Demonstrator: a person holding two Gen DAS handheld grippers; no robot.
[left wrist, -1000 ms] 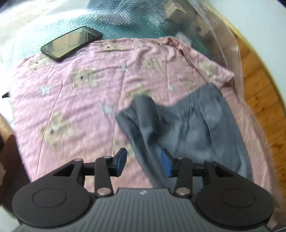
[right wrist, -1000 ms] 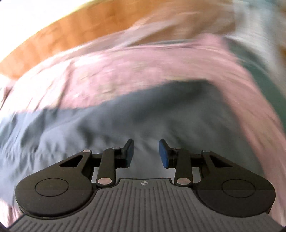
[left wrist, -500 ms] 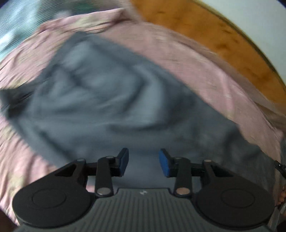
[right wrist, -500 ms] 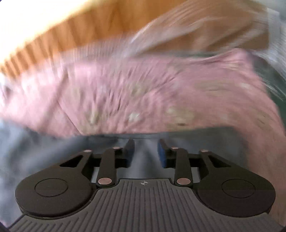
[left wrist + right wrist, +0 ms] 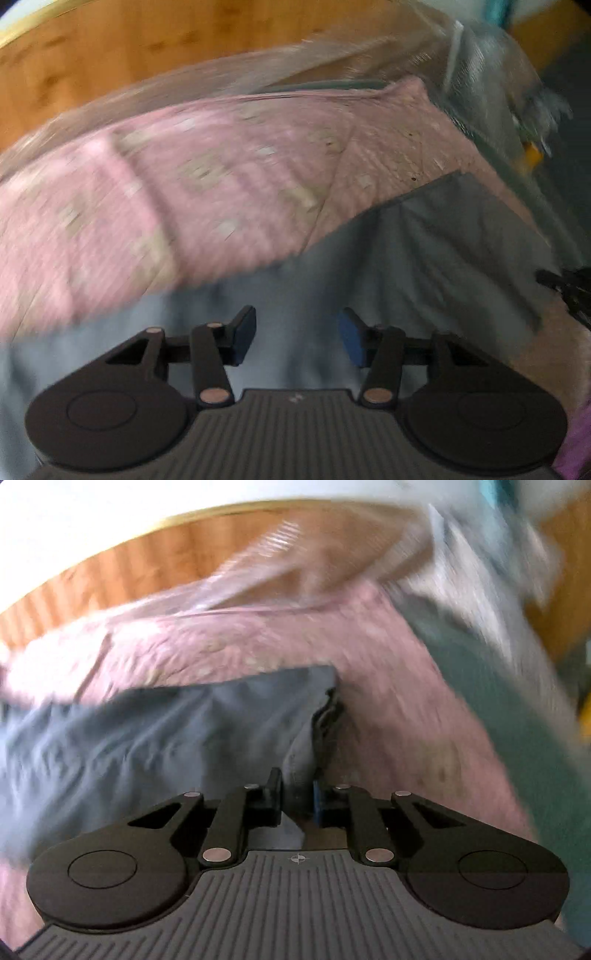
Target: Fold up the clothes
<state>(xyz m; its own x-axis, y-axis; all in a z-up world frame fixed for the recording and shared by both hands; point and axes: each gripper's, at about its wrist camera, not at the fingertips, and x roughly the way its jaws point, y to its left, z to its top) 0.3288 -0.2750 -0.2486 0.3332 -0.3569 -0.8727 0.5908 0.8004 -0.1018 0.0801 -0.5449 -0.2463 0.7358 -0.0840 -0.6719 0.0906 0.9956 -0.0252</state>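
Grey shorts lie on a pink bear-print sheet. In the left wrist view my left gripper is open just above the grey cloth, with nothing between its blue pads. In the right wrist view my right gripper is shut on the edge of the grey shorts, and a fold of cloth runs up between the fingers. Both views are blurred by motion.
A wooden floor lies beyond the sheet. Clear plastic wrap and a teal cover lie at the right edge of the bed. The other gripper's dark tip shows at the right.
My left gripper swung from the phone side across the shorts toward the floor side, still open. My right gripper closed on the edge of the shorts.
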